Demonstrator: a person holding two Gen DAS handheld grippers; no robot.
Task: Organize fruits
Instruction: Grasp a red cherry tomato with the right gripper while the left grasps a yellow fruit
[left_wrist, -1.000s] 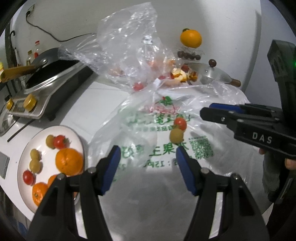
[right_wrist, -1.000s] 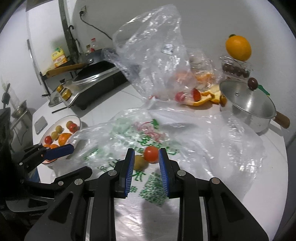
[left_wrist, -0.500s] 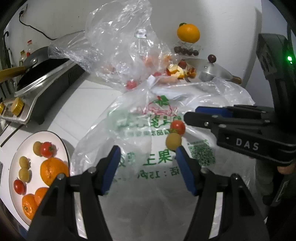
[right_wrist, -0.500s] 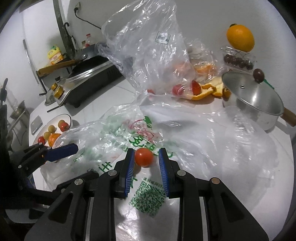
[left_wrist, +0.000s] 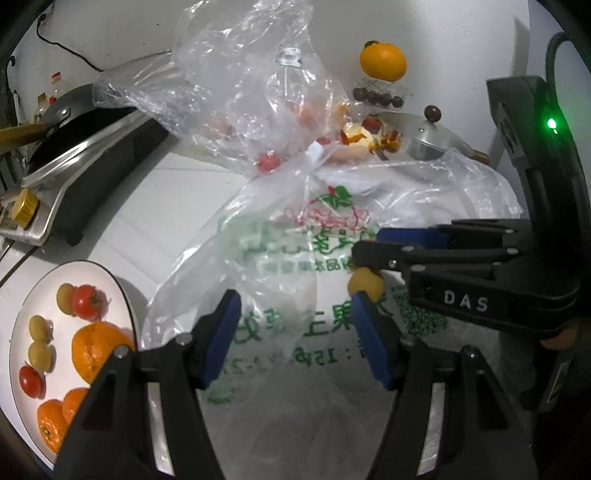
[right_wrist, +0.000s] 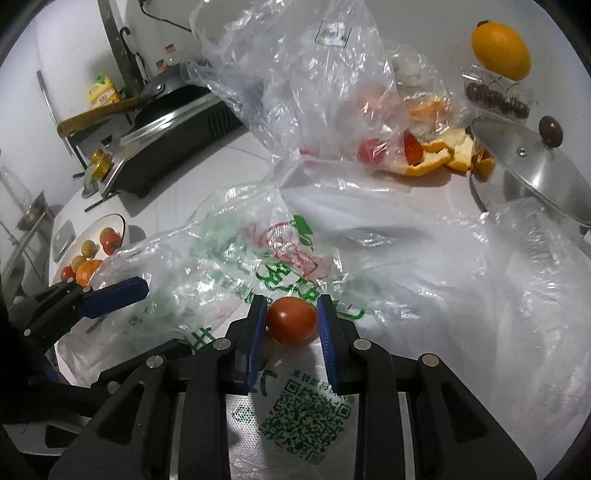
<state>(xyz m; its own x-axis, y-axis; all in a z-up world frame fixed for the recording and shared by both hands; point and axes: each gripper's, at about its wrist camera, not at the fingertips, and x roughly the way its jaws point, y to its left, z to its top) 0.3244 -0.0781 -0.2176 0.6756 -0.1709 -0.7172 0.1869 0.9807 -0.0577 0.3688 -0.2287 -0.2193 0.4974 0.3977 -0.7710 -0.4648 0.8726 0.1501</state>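
Right gripper advanced, fingers hiding tomato from left view.

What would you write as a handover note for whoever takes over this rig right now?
Right gripper: shut on a small red tomato, above the printed plastic bag.
Left gripper: open, empty, above the same bag.
A small yellow fruit sits on the bag beside the left gripper's right finger.
White plate at left already holds tomatoes, oranges and small yellow-green fruits.
Left: carry the tomato to the plate, then probably the yellow fruit. More red fruit shows inside the clear bag behind.
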